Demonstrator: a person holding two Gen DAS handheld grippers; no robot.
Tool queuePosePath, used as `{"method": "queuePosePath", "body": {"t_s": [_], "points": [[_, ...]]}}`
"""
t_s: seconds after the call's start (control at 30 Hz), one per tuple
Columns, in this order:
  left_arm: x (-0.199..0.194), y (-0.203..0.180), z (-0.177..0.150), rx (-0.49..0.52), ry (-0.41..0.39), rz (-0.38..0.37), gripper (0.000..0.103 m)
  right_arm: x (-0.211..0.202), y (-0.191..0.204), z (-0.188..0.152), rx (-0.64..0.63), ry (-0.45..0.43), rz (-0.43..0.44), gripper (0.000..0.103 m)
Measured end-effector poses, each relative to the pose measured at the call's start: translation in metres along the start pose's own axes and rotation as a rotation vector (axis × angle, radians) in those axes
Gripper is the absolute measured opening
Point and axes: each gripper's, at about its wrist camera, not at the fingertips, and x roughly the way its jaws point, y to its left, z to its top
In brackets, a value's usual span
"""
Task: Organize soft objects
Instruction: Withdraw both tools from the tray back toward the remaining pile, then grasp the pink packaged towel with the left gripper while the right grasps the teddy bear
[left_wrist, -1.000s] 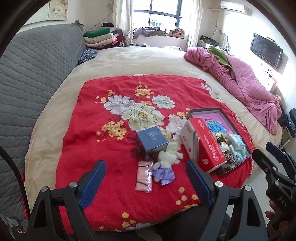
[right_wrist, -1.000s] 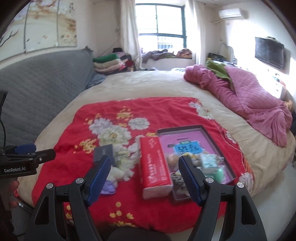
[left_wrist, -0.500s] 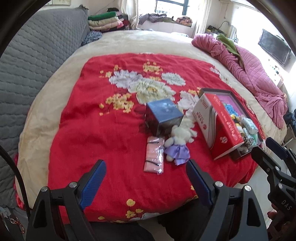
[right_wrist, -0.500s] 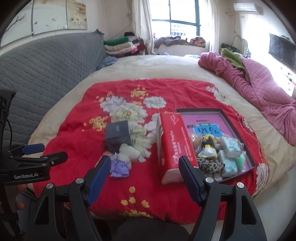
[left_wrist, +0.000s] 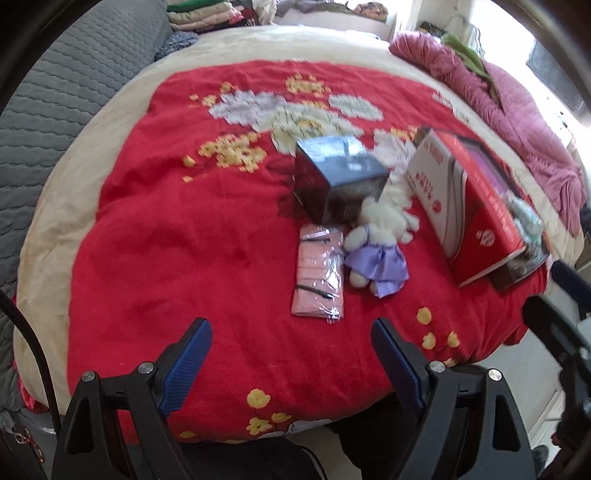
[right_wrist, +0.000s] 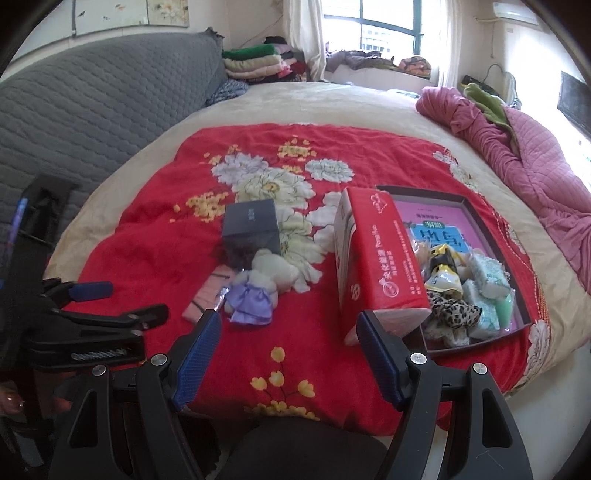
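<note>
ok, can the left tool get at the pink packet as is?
Probably yes. Left tool is open and empty, the packet lies flat just ahead, nothing between; the plush only sits beside it.

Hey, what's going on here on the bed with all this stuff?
A person is holding a two-finger claw in each hand over a red floral blanket. Both the left claw and right claw are open and empty. Loose on the blanket lie a white plush toy in a purple dress, a pink wrapped packet and a dark box. A red tissue box leans on a tray that already holds small soft items.
</note>
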Motion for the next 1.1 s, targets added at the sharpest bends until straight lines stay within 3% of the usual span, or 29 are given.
{"method": "queuePosePath", "body": {"t_s": [0.4,0.83,1.0,1.1], "points": [[0.074,-0.007,0.016,0.031,0.121,-0.036,0.087,0.028,-0.004,0.000,-0.001,0.051,0.012,0.077],[0.098,0.018,0.038,0.019,0.110,-0.064,0.086,0.073,0.021,0.029,-0.005,0.105,0.018,0.077],[0.100,0.034,0.045,0.036,0.085,-0.043,0.084,0.102,0.026,0.035,0.074,0.159,0.034,0.077],[0.103,0.037,0.049,0.066,0.071,-0.069,0.083,0.124,0.028,0.035,0.136,0.204,0.050,0.077]]}}
